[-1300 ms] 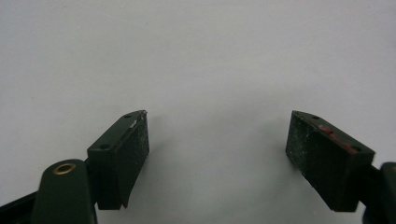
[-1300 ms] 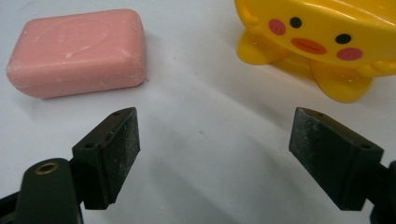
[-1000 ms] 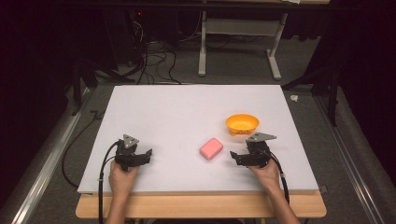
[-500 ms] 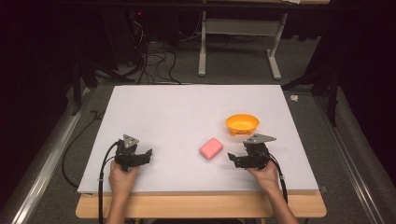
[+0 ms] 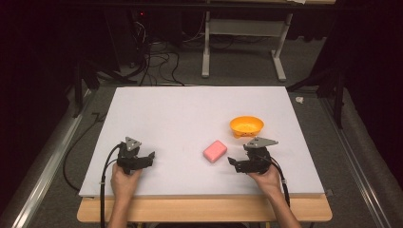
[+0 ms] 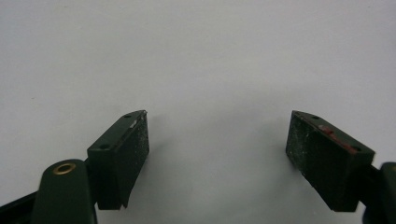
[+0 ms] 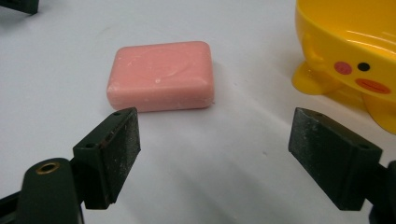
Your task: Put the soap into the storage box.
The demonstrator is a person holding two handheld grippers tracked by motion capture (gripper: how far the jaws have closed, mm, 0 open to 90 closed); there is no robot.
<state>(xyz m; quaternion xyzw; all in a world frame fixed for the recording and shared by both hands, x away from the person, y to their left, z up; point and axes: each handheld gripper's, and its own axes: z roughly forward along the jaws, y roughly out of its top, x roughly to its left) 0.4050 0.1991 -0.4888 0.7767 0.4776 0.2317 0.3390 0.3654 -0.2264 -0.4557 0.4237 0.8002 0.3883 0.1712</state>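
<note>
Though unlabelled, pink soap (image 7: 161, 75) beside duck-faced yellow dish (image 7: 355, 51)

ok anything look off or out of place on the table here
Nothing stands out. The pink soap bar lies flat and whole on the white table, apart from the upright yellow duck dish. Nothing is spilled. Both the left claw and the right claw are open and empty.

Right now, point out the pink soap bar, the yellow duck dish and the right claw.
pink soap bar (image 7: 161, 74), right gripper view, middle of its top face.
yellow duck dish (image 7: 348, 35), right gripper view, its outer wall.
right claw (image 5: 236, 163), high view, midway between its fingertips.
</note>
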